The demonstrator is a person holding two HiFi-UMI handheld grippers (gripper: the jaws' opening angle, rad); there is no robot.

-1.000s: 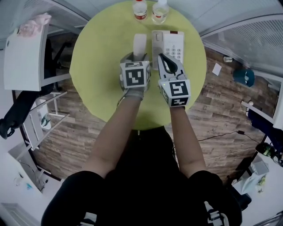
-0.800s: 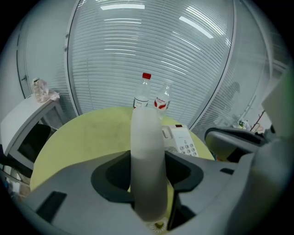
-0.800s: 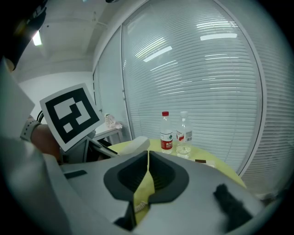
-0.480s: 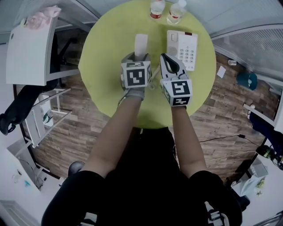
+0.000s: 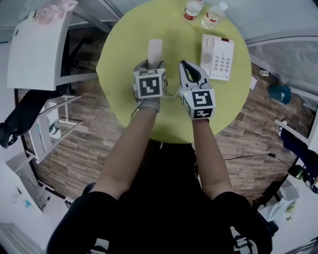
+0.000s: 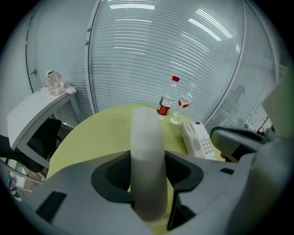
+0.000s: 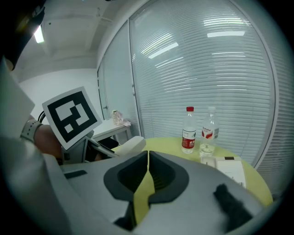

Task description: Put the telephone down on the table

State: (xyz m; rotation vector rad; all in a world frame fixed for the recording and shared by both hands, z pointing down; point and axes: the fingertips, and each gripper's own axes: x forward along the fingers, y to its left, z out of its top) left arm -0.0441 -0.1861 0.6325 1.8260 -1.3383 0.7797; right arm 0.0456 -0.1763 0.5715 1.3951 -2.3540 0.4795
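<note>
Left gripper point(image 5: 151, 67) is clamped on the handset point(image 5: 155, 48) of the telephone. The handset is a smooth, pale white bar with a rounded end, and it sticks out forward from between the jaws, over the round yellow-green table point(image 5: 124, 54). To its right, apart from it, the white telephone base point(image 5: 217, 49) with its grey keypad lies flat on the table. Just beyond the base stand two bottles point(image 5: 193, 8). Right gripper point(image 7: 147, 172) has its jaws together and holds nothing.
</note>
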